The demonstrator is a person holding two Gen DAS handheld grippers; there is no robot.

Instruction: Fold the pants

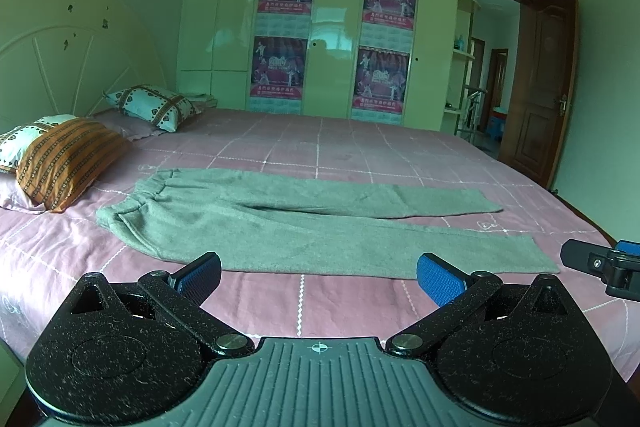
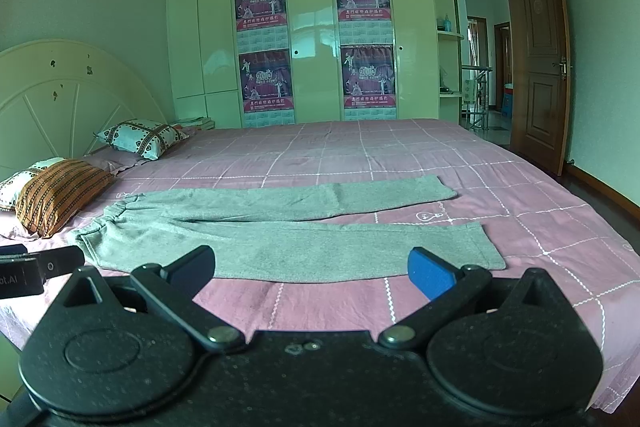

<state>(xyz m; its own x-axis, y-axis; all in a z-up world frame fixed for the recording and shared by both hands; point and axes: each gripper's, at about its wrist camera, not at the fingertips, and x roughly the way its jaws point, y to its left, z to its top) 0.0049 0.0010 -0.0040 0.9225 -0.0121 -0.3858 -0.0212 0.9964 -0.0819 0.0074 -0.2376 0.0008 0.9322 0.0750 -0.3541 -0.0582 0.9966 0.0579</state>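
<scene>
Nothing is folded yet: the grey pants (image 1: pixel 304 223) lie flat and spread on the pink checked bedsheet (image 1: pixel 304 311), so this looks like the approach before a first grasp. Ahead and left of the left gripper (image 1: pixel 319 277), whose jaws stand wide apart and empty, sits the waistband (image 1: pixel 132 203), near the orange pillow (image 1: pixel 68 163). The two legs run rightward from there, the nearer one passing just beyond the blue pads (image 1: pixel 438 279). The right gripper (image 2: pixel 312 269), likewise spread and holding nothing, faces the near leg, with its hem (image 2: pixel 490 245) ahead and to the right and the far leg (image 2: pixel 304 199) beyond. The next move probably calls for each claw to drop to the near edge and pinch it, to lay one leg over the other. No containers show here, only closed wardrobe doors (image 2: pixel 312 39) far beyond.
</scene>
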